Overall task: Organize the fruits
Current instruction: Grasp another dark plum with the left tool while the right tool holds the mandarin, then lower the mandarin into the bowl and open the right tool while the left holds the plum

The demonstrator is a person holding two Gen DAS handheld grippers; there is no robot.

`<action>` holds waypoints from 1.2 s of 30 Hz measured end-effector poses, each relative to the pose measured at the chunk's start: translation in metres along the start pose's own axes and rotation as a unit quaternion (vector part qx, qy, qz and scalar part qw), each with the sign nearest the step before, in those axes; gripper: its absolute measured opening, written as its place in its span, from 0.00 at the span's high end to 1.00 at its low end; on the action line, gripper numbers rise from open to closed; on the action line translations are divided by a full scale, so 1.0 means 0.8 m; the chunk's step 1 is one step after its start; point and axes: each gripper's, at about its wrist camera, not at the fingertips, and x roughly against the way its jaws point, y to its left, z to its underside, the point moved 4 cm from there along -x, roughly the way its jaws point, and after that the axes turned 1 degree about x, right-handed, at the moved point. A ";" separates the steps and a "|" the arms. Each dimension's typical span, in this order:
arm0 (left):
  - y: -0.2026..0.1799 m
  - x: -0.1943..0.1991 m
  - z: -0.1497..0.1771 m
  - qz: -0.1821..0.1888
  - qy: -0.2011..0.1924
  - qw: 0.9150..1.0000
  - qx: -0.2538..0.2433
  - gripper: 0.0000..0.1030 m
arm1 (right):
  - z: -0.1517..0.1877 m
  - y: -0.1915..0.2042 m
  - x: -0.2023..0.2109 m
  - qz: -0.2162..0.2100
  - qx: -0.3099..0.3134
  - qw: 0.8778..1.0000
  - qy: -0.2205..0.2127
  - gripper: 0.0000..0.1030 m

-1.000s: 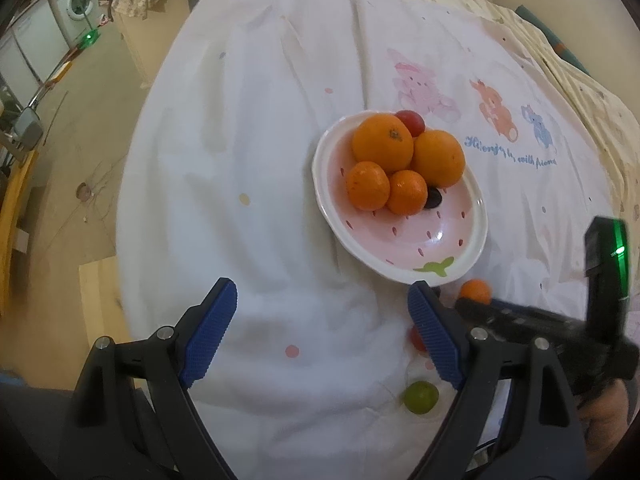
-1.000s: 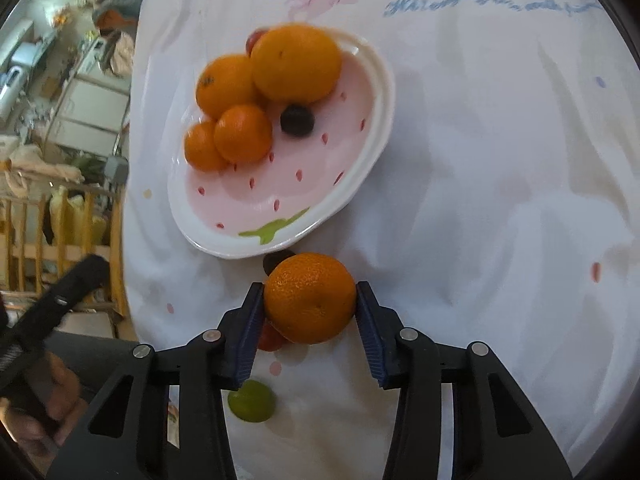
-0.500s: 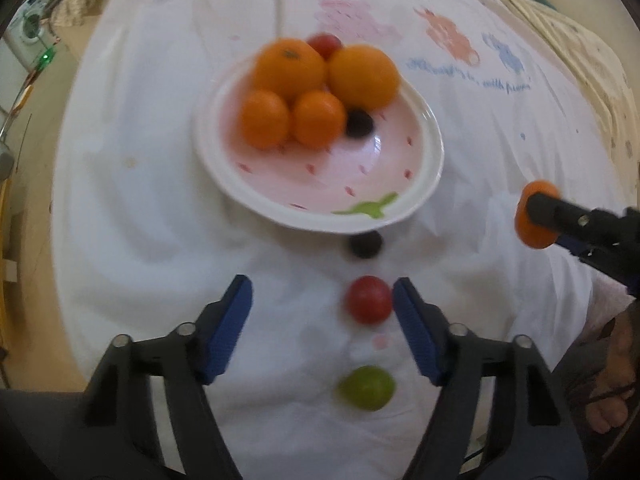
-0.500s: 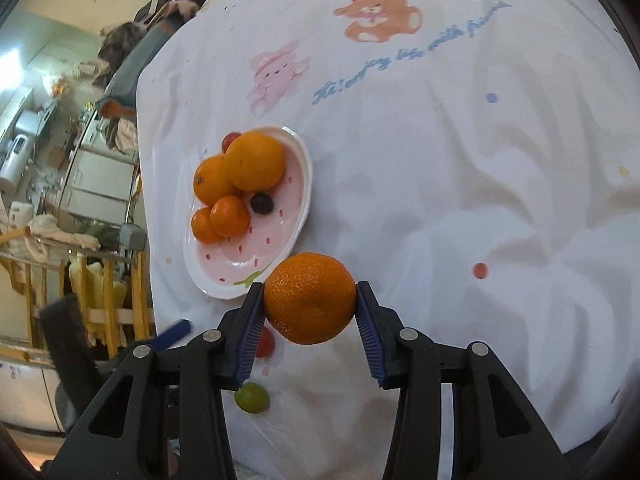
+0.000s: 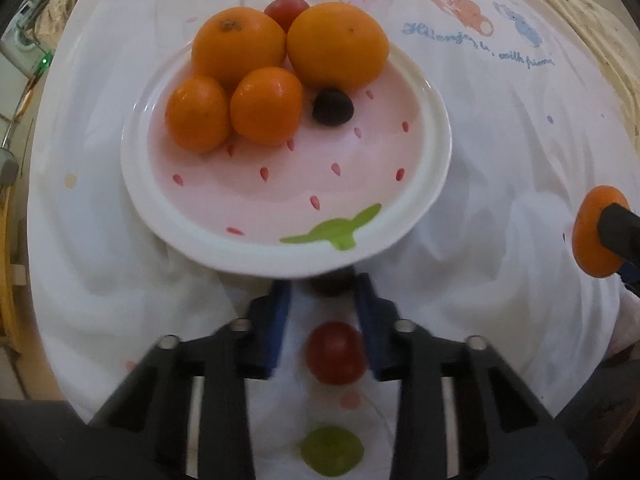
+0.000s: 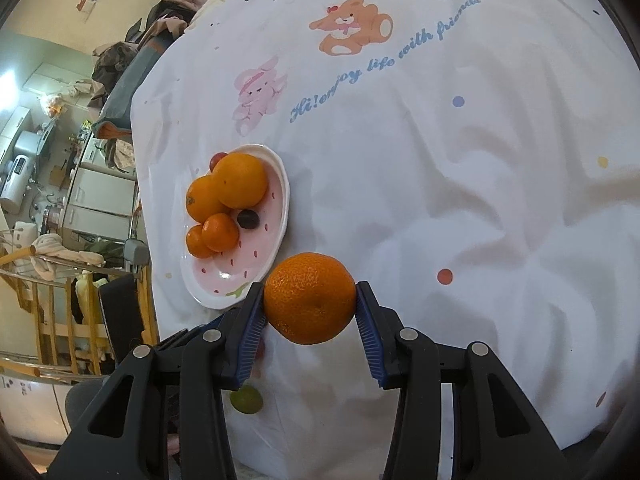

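- Cloth-covered surface point(image 6: 460, 200): white printed cloth; whether a worktop or a bed lies under it cannot be told.
- Plate point(image 5: 424, 200): since a second ago it fills far more of the left view, so the left gripper point(image 5: 322, 300) has closed in; five fruits sit from 10 to 12 o'clock.
- Mandarin point(image 6: 310, 298): gripped by the right gripper's point(image 6: 310, 304) jaws, lifted at the plate's 5 o'clock, ready for placing.
- Red fruit point(image 5: 336, 352), dark fruit point(image 5: 332, 282): between the open, narrowed left jaws.
- Green fruit point(image 5: 332, 450): at 6 o'clock, behind them.
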 end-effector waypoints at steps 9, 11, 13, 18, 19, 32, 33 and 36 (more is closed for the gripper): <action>0.000 0.017 0.007 0.029 0.012 1.000 0.001 0.82 | -0.002 0.011 -0.001 -0.002 0.011 1.000 -0.005 0.55; 0.000 0.025 0.014 0.033 0.012 0.999 0.000 0.82 | -0.002 0.014 -0.002 -0.001 0.014 1.000 -0.005 0.55; 0.000 0.038 0.020 0.035 0.010 0.999 0.000 0.82 | -0.002 0.017 -0.002 -0.001 0.016 1.000 -0.005 0.55; 0.009 0.071 0.028 0.041 -0.005 0.999 0.000 0.82 | -0.003 0.029 -0.001 -0.004 0.027 1.000 -0.009 0.55; 0.014 0.079 0.030 0.040 -0.009 0.999 0.001 0.82 | -0.003 0.031 -0.002 -0.004 0.028 1.000 -0.009 0.55; 0.077 0.156 -0.009 0.005 -0.098 0.995 0.015 0.82 | -0.008 0.051 0.012 0.004 0.056 0.998 -0.039 0.55; 0.081 0.158 -0.013 0.002 -0.103 0.995 0.016 0.82 | -0.009 0.054 0.015 0.013 0.063 0.997 -0.047 0.55; 0.091 0.163 -0.028 -0.006 -0.115 0.993 0.013 0.82 | -0.015 0.067 0.023 0.021 0.084 0.994 -0.069 0.55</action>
